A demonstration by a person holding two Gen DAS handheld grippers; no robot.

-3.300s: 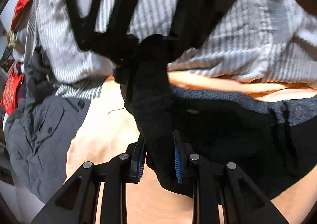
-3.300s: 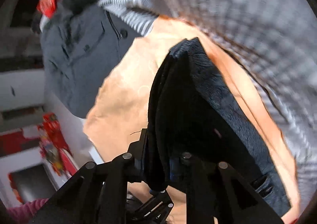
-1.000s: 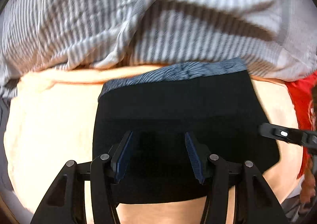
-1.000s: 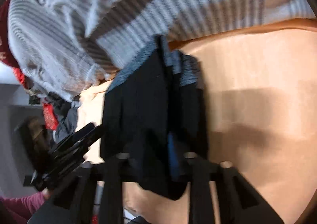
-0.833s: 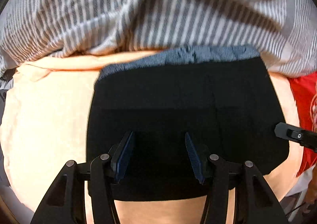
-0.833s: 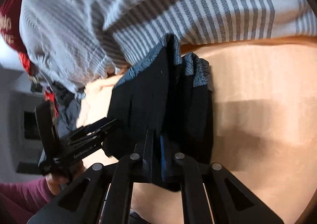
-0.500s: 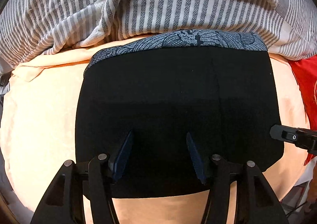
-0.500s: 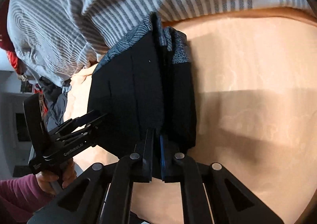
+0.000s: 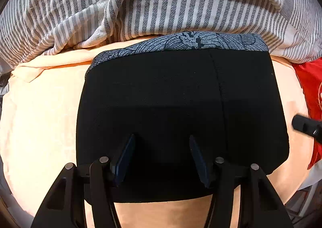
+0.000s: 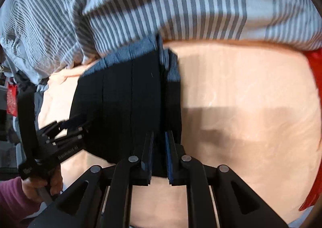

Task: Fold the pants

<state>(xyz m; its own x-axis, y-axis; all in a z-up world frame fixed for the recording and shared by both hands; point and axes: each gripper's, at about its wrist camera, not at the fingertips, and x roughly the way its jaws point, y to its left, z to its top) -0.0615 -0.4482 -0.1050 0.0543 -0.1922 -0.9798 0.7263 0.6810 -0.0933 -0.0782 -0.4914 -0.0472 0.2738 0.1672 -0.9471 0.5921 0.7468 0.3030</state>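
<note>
The black pants (image 9: 171, 103) lie folded into a flat rectangle on the peach sheet (image 9: 40, 111), with a grey patterned waistband (image 9: 191, 41) along the far edge. My left gripper (image 9: 161, 143) is open, its fingers spread just above the near part of the pants. In the right wrist view the pants (image 10: 124, 97) lie left of centre. My right gripper (image 10: 159, 137) has its jaws slightly apart around the right edge fold of the pants. The right gripper's tip (image 9: 306, 126) shows at the right side of the left wrist view.
A grey-and-white striped blanket (image 9: 161, 0) is bunched along the far side of the bed. Red cloth (image 9: 310, 83) lies at the right edge. In the right wrist view a hand in a maroon sleeve (image 10: 30, 193) holds the left gripper (image 10: 66, 133).
The folded pants were laid flat and my left gripper let go and opened. My right gripper, shut on the right edge half a second ago, has parted slightly and is drawing back.
</note>
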